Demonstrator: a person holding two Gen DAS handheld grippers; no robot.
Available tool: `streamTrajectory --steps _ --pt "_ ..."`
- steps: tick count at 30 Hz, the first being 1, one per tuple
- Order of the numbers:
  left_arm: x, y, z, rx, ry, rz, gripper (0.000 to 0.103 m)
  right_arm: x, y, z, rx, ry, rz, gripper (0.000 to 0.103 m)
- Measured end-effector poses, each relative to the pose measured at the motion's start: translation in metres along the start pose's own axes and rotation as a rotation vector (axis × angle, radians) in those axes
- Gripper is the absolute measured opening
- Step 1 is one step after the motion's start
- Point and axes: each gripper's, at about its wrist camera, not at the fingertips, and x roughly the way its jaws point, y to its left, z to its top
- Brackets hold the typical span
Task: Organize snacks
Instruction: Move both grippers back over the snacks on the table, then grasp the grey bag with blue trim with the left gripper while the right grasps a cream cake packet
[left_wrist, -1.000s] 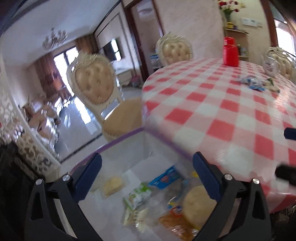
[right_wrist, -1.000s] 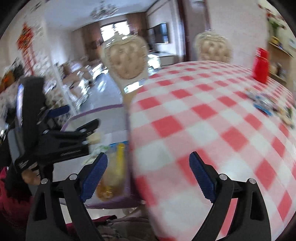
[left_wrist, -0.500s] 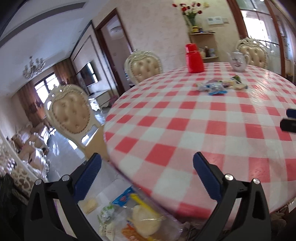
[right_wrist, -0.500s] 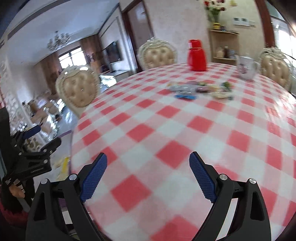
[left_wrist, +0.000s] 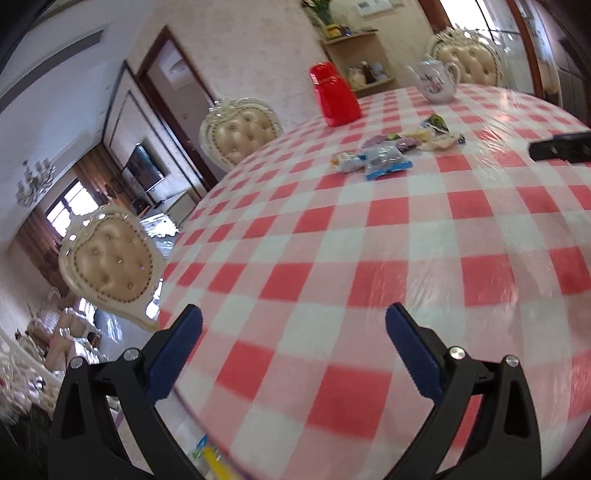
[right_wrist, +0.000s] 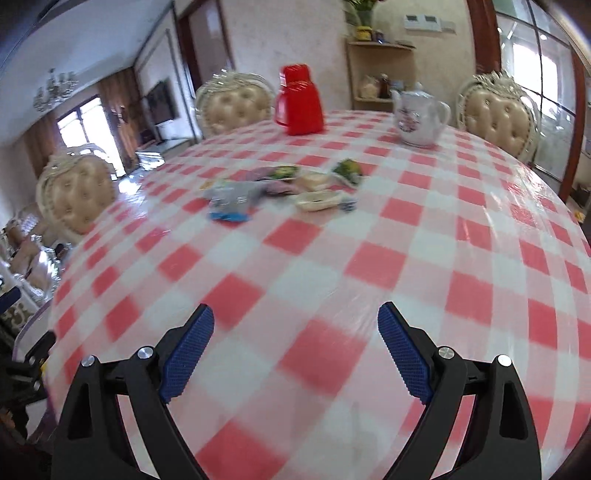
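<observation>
Left gripper: the black two-finger left gripper with blue ribbed pads (left_wrist: 293, 332) is hovering over the near edge of the table, fingers spread wide and gripping nothing at all.

Right gripper: the black right gripper with the same blue pads (right_wrist: 295, 332) is also hanging above the cloth with its fingers wide apart and nothing between them. Its tip is poking into the left wrist view at the right edge (just a dark blurry bar there).

Table: the round table under a red-and-white checked plastic cloth (right_wrist: 369, 258) is filling most of both views, and the near squares are looking smeared.

Snacks: the little heap of wrapped snack packets (right_wrist: 280, 188) is sitting out toward the middle of the table, well apart from both grippers. A blue-and-silver packet (left_wrist: 386, 160) is lying at the near-left end of the heap, a green-printed one (right_wrist: 347, 169) at the far-right end, and pale cream ones are sitting in between (too blurry to read any labels).

Behind the snacks: a red plastic flask (right_wrist: 299, 99) and a white china teapot with a flower print (right_wrist: 419, 116) are standing farther back, apart from each other.

Below the table edge: something clear with a yellow and a blue scrap (left_wrist: 208, 452) is peeking out by the left gripper; I can't tell what it is.

Chairs: cream tufted chairs with carved white frames (left_wrist: 110, 266) are standing around the table.
</observation>
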Motion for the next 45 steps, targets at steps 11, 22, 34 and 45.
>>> streamTrajectory --steps 11,22,34,45 --pt "0.074 -0.056 0.075 0.074 0.060 -0.069 0.100 0.110 -0.084 0.071 0.113 0.089 -0.077 0.088" --pt "0.162 -0.065 0.120 -0.080 0.181 -0.242 0.099 0.210 -0.086 0.142 0.083 0.141 -0.029 0.088" --pt "0.246 -0.066 0.184 -0.297 0.184 -0.396 0.099 0.208 -0.029 0.121 -0.124 0.221 0.053 0.088" --pt "0.224 -0.078 0.165 -0.229 0.193 -0.443 0.052 0.157 -0.016 0.069 -0.228 0.212 0.050 0.086"
